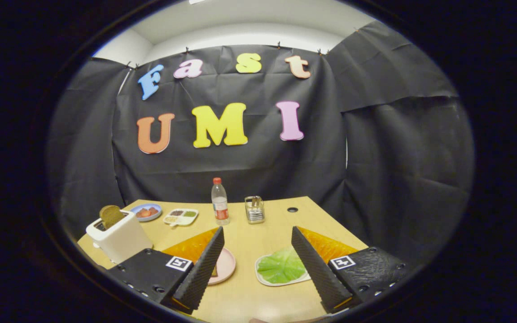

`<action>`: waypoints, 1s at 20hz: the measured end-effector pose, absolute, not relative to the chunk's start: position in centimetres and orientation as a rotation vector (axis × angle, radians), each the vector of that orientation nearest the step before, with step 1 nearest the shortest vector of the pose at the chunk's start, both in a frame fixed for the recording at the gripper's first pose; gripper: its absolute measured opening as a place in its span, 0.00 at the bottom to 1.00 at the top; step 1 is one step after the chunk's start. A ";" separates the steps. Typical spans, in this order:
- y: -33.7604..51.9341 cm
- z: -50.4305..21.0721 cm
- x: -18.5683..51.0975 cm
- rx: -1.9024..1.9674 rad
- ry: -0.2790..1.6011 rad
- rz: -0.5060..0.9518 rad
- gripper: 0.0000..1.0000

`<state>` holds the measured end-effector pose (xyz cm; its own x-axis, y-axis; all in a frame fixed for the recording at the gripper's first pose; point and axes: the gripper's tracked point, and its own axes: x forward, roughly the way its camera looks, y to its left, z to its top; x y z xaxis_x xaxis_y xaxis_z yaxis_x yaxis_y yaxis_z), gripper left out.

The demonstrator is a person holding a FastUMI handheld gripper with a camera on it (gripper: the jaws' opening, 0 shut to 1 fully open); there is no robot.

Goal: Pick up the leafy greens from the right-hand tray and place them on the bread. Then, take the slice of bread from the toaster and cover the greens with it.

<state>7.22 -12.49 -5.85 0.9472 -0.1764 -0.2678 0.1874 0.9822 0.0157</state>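
Leafy greens (282, 265): one flat green leaf lying on a white tray (260, 274), on the wooden table (249, 242), just beside the inner face of the gripper's right finger (319, 269) and partly hidden by it.
Gripper (258, 294): fingers spread wide, nothing held between them; raised above the near part of the table.
Pink plate (225, 265): left of the greens, across a strip of bare table, partly covered by the left finger (202, 269); a dark edge on it at the finger may be the bread, cannot tell.
Toaster (117, 235): white, far left of the greens, with a brown bread slice (111, 215) standing up out of its slot.
Blue plate (146, 211): behind the toaster, carrying reddish pieces.
Divided dish (181, 216): white, beside the blue plate, with small portions.
Bottle (219, 202): clear, red cap, upright, well beyond the greens.
Metal holder (254, 209): just right of the bottle.
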 end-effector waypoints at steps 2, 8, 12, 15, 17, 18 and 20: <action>-13.8 -7.9 8.5 0.034 0.329 -0.181 0.96; -18.2 -14.2 11.9 0.106 0.538 -0.202 0.96; -20.6 -17.9 14.7 0.107 0.639 -0.237 0.91; -21.7 -20.7 16.5 0.113 0.711 -0.238 0.92; -22.4 -21.9 17.5 0.121 0.733 -0.231 0.91; -22.4 -22.6 18.0 0.125 0.747 -0.224 0.91; -22.7 -23.7 18.7 0.115 0.775 -0.216 0.92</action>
<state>18.73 -22.73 -23.70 0.6938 -0.1508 -0.7042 0.2351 0.9717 0.0236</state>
